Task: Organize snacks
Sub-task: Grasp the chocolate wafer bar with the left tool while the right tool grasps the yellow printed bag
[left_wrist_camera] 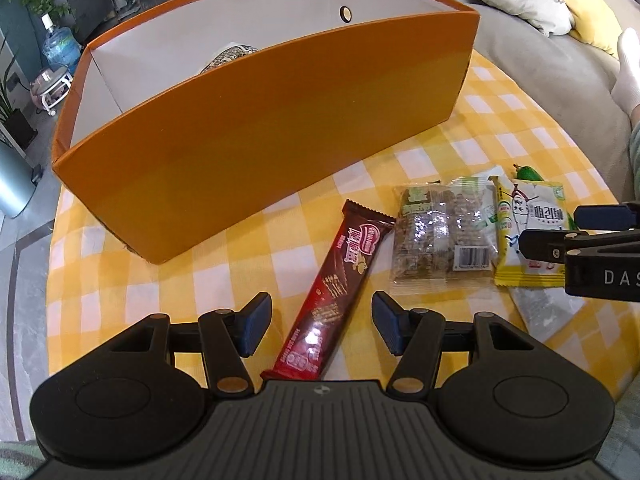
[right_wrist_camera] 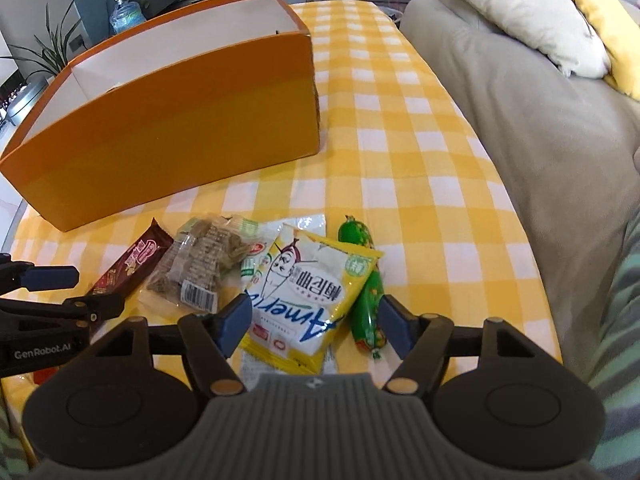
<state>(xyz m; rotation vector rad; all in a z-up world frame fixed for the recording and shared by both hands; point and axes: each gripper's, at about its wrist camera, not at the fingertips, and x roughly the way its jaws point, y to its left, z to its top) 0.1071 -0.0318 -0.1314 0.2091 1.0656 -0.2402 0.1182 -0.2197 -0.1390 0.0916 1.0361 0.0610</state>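
A brown chocolate wafer bar (left_wrist_camera: pixel 344 264) lies on the yellow checked tablecloth (left_wrist_camera: pixel 120 280), and my left gripper (left_wrist_camera: pixel 320 308) stands open astride its near half, pads clear of it. To its right lie a clear packet of grain bars (left_wrist_camera: pixel 436 236) and a yellow and white snack packet (right_wrist_camera: pixel 308 288). A green sausage stick (right_wrist_camera: pixel 368 304) rests at that packet's right edge. My right gripper (right_wrist_camera: pixel 316 312) is open, with the yellow packet and the sausage between its fingers. Behind stands the orange box (left_wrist_camera: pixel 260 140), holding a patterned packet (left_wrist_camera: pixel 228 58).
A beige sofa (right_wrist_camera: pixel 520 100) with cream and yellow cushions runs along the table's right side. The left gripper (right_wrist_camera: pixel 98 290) appears at the left of the right wrist view. A water jug (left_wrist_camera: pixel 60 46) and plants stand on the floor beyond the box.
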